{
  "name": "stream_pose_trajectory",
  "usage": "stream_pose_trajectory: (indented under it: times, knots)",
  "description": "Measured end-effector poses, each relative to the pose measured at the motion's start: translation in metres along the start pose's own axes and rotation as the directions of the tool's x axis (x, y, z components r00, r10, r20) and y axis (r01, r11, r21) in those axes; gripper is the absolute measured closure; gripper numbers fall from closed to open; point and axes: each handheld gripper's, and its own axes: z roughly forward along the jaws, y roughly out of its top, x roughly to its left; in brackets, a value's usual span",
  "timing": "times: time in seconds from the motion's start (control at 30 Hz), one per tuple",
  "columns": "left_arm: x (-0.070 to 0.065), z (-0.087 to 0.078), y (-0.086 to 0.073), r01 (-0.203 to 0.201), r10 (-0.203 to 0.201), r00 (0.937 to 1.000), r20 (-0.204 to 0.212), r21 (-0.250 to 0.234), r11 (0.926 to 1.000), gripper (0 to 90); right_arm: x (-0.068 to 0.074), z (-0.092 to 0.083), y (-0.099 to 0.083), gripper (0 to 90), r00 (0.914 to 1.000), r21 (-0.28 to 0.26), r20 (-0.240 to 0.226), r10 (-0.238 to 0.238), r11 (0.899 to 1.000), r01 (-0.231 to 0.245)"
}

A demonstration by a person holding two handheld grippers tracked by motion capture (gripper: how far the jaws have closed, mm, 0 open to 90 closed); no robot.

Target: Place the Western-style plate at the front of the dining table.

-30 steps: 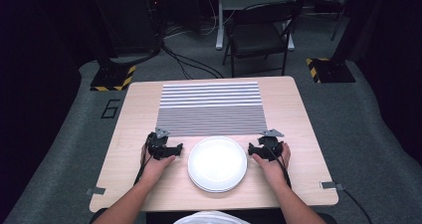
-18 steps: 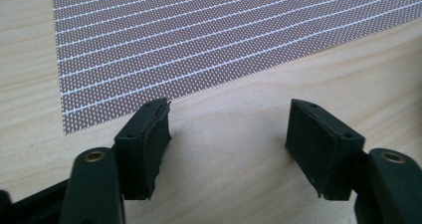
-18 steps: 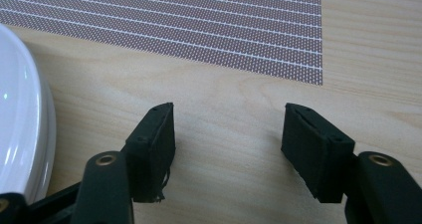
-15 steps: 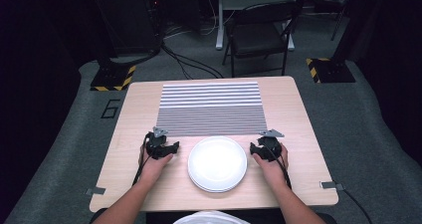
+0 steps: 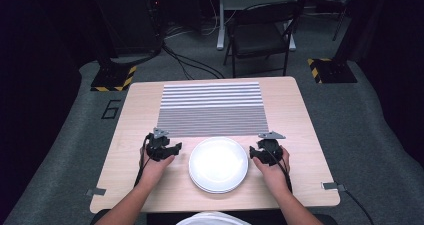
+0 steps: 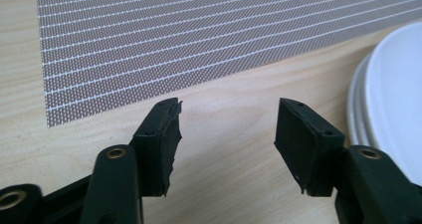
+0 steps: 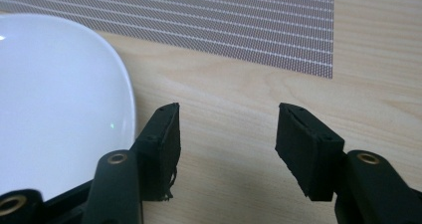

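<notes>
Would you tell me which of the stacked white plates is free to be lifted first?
The topmost round white plate; its whole face shows, while the plates beneath show just rim edges.

Bench [image 5: 150,185] lit from overhead, surroundings dark. White plates [image 5: 218,164] overexposed, glare washing out detail. High view soft, slightly blurred. Gripper views sharp on near jaws, evenly lit, faint shadows.

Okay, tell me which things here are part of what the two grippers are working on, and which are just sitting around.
Part of the job:
- stack of white plates, lying between the grippers
- left gripper, jaws apart, nothing between them
- right gripper, jaws apart, nothing between them
- striped placemat, just beyond the plates (likely)

Just around:
- table, bearing it all
- folding chair behind the table
- cables on the floor
</notes>
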Motion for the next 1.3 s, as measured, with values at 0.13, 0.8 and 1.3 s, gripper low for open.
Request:
stream_pose_trajectory:
  times: [0.13,0.8,1.3]
  knots:
    - [0.000,-0.005,0.004,0.009,-0.009,1.0000,-0.004,-0.002,1.0000,45.4,0.004,-0.009,0.004,43.0,0.9993,-0.026,-0.022,0.030,0.999,-0.031]
    - [-0.028,-0.023,-0.002,0.047,-0.047,0.9987,0.020,-0.031,0.9984,47.1,0.020,-0.032,-0.006,44.0,0.9950,-0.079,-0.057,0.081,0.993,-0.086]
    - [-0.051,-0.025,-0.022,0.075,-0.071,0.9908,0.115,-0.028,0.9968,50.6,0.033,-0.036,-0.021,44.2,0.9921,-0.078,-0.082,0.095,0.992,-0.101]
